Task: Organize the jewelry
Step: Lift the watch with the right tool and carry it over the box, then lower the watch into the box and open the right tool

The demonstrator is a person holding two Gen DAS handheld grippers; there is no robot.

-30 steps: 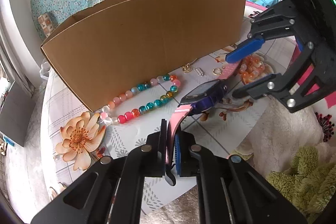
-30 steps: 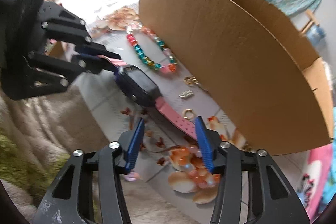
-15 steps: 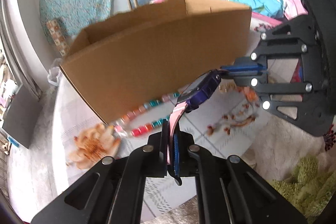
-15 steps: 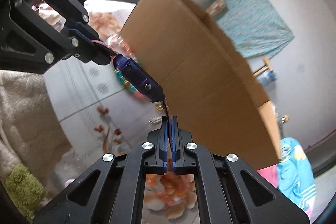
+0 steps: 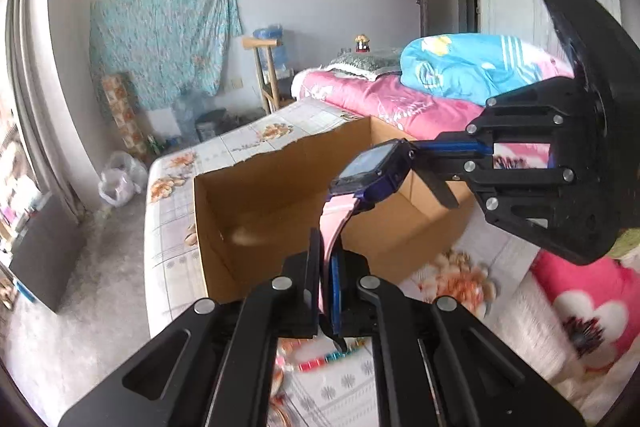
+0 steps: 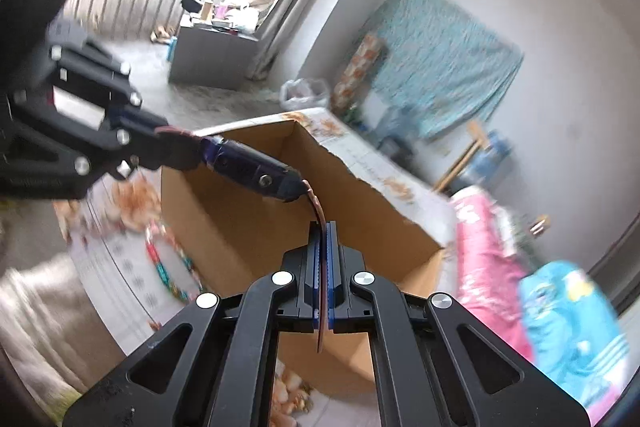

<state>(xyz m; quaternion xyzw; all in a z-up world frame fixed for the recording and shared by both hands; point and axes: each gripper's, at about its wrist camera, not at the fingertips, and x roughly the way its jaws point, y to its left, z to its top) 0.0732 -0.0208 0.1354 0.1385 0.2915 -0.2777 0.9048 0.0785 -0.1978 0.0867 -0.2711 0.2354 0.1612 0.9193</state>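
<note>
The watch, with its dark purple body and pink strap, is hanging in the air above the open cardboard box, stretched between the two tongs. The left gripper is pinching one strap end flat between its closed jaws, and the right gripper is clamping the other end. Holding both ends is probably keeping the strap from flopping, so the watch can go down into the box neatly. A bead bracelet is lying on the flowered table beside the box, waiting its turn.
</note>
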